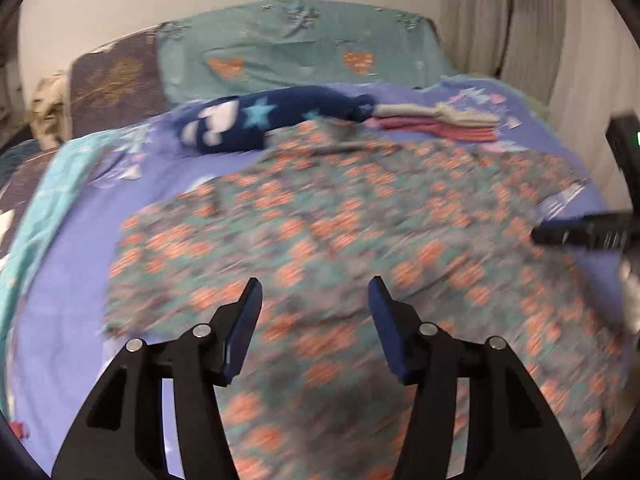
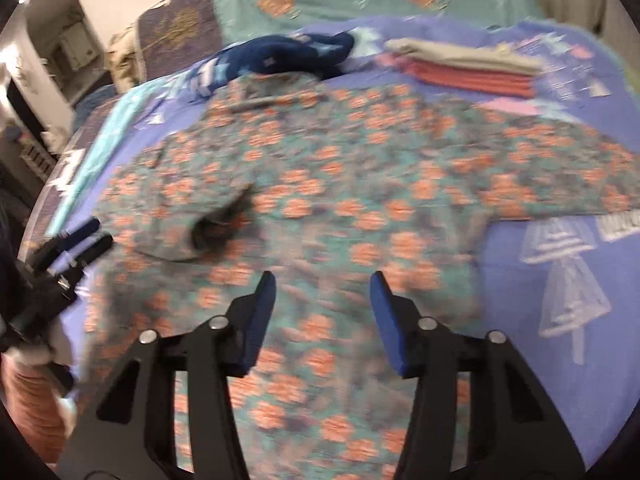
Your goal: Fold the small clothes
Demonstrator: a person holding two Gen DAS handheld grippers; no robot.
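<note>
A teal garment with orange flowers (image 1: 340, 232) lies spread flat on the purple bed sheet (image 1: 72, 272), blurred by motion. It also fills the right wrist view (image 2: 340, 200). My left gripper (image 1: 315, 284) is open and empty above the garment's near part. It shows at the left edge of the right wrist view (image 2: 90, 236). My right gripper (image 2: 323, 280) is open and empty over the garment's lower middle. It shows at the right edge of the left wrist view (image 1: 560, 232).
A stack of folded clothes, grey on red (image 1: 440, 124), lies at the back right, also in the right wrist view (image 2: 468, 66). A dark blue star-patterned garment (image 1: 272, 120) lies bunched behind the floral one. Teal pillows (image 1: 304, 44) line the wall. A curtain (image 1: 560, 40) hangs at right.
</note>
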